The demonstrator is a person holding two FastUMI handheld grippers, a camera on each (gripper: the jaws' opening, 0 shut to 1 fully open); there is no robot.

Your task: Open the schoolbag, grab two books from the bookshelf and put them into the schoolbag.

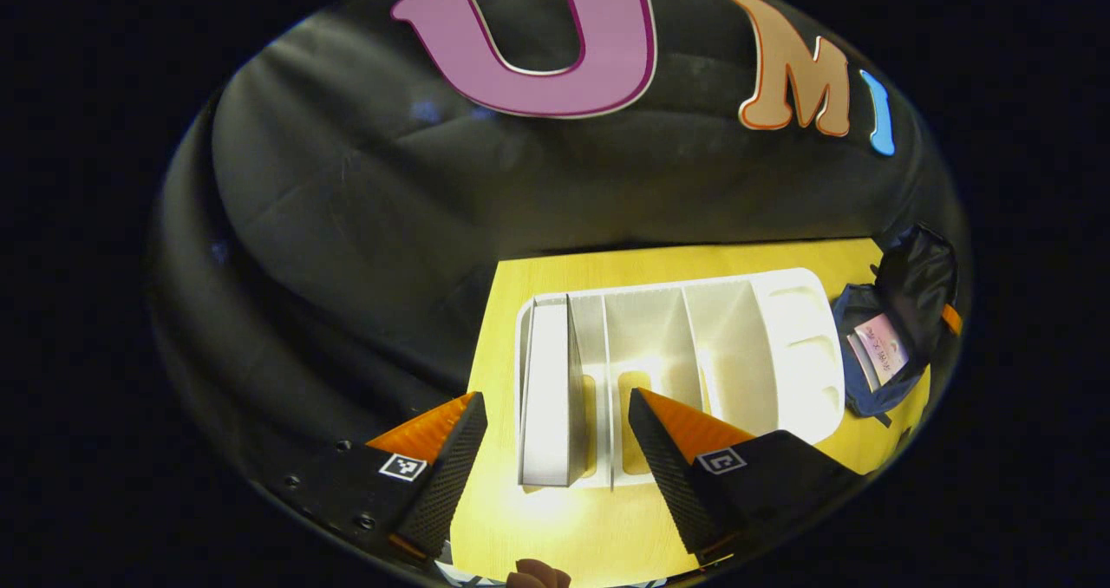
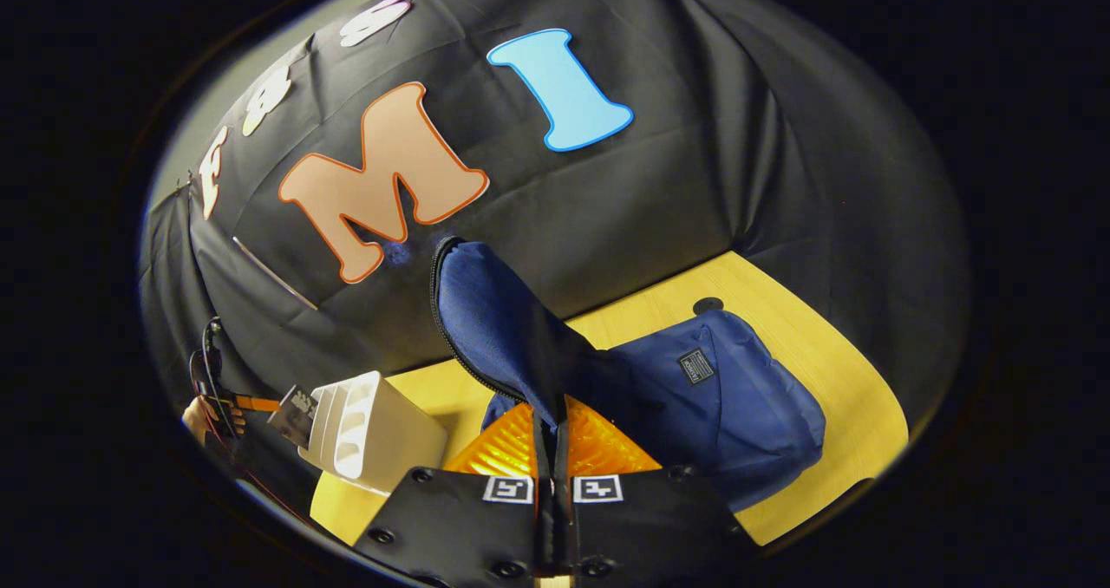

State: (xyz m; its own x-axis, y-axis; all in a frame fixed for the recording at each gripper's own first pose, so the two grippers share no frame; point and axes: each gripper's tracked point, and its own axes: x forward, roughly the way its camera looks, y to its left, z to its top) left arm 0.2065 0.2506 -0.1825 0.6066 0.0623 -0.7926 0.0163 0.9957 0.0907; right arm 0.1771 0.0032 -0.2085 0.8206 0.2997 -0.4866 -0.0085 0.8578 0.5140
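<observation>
Schoolbag (image 1: 902, 328) lies at the far right of the yellow tabletop (image 1: 555, 519) in the left gripper view, just beside the right end of the white bookshelf (image 1: 780, 345); its dark flap is lifted and a book with a pale pink cover (image 1: 883, 349) shows inside the blue opening. The bookshelf is a white rack with upright dividers, and one white book (image 1: 548, 397) stands in its leftmost slot. The left tool (image 1: 555, 436) hangs over the near edge of the rack with its fingers (image 1: 451, 449) spread wide, one on each side of that standing book and touching nothing. In the right gripper view the blue schoolbag (image 2: 737, 406) rests on the tabletop (image 2: 832, 354) directly ahead, a small dark patch on its front. The right tool (image 2: 551, 436) has its fingers pressed together on the edge of the bag's flap (image 2: 494, 319), which rises from the grip as a tall blue panel with a zipper running along its rim. To the left in this view the bookshelf (image 2: 373, 432) stands on the tabletop, well apart from the bag's body, and beyond it at the left edge sits the other tool (image 2: 295, 410) with the hand (image 2: 201, 416) that holds it.
</observation>
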